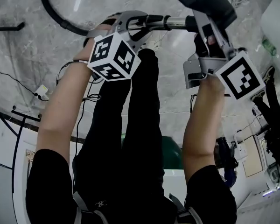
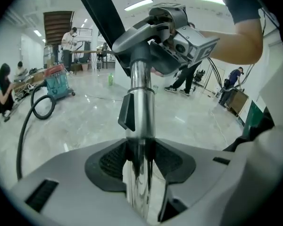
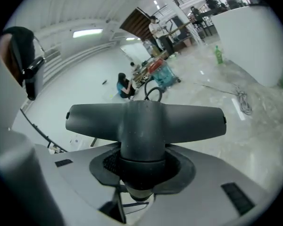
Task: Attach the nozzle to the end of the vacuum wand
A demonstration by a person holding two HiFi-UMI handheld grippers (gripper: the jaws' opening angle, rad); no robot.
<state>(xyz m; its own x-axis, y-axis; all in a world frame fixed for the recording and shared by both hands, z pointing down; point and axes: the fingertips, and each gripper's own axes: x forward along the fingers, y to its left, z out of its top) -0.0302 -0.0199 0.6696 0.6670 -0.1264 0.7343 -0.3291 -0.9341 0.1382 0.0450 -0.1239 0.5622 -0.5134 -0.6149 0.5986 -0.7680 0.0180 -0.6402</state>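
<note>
— Pale marble floor (image 1: pixel 28 45) fills the head view, with a black hose (image 1: pixel 64 24) curling at upper left. Where's the wand?
— The chrome wand (image 2: pixel 142 88) runs up the middle of the left gripper view, with the left tongs (image 2: pixel 140 161) clenched on it.
— And the nozzle?
— The dark T-shaped nozzle (image 3: pixel 144 119) sits centre frame in the right gripper view, and the right tongs (image 3: pixel 142 173) are clamped on its neck.
— Joined?
— Along the head view's top edge, the wand runs across and its right end reaches the nozzle at the right tongs. Whether it's seated, I can't tell.
</note>
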